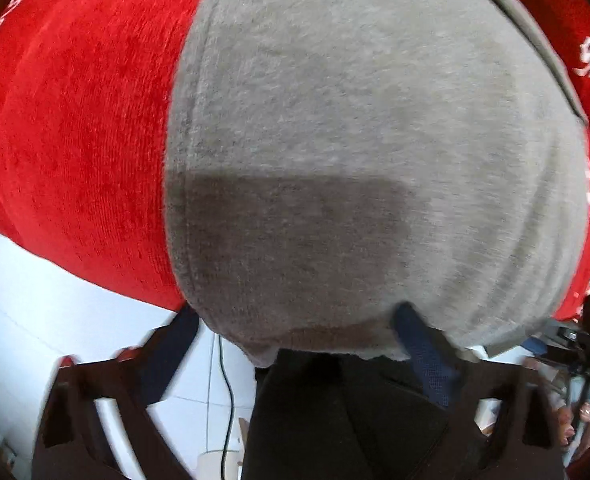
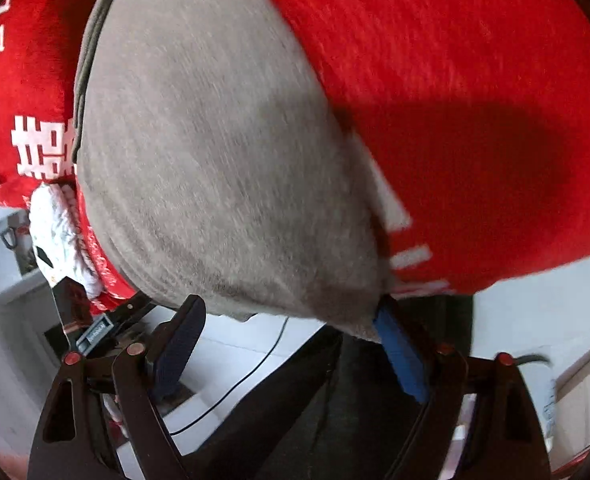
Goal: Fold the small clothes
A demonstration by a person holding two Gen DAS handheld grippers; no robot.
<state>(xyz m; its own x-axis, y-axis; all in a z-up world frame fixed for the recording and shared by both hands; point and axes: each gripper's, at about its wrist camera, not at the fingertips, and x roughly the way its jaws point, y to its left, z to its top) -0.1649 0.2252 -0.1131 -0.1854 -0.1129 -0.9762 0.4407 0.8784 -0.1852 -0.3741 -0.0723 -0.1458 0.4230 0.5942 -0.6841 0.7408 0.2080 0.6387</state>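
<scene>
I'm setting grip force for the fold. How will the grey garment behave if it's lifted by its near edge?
The grey garment looks like soft fleecy knit, so it will probably droop rather than hold shape. Its fuzzy surface likely grips the pads well. On the red plush cloth it may drag rather than slide.

White tiled floor (image 1: pixel 199 384) crossed by black cable (image 1: pixel 227 396).
</scene>
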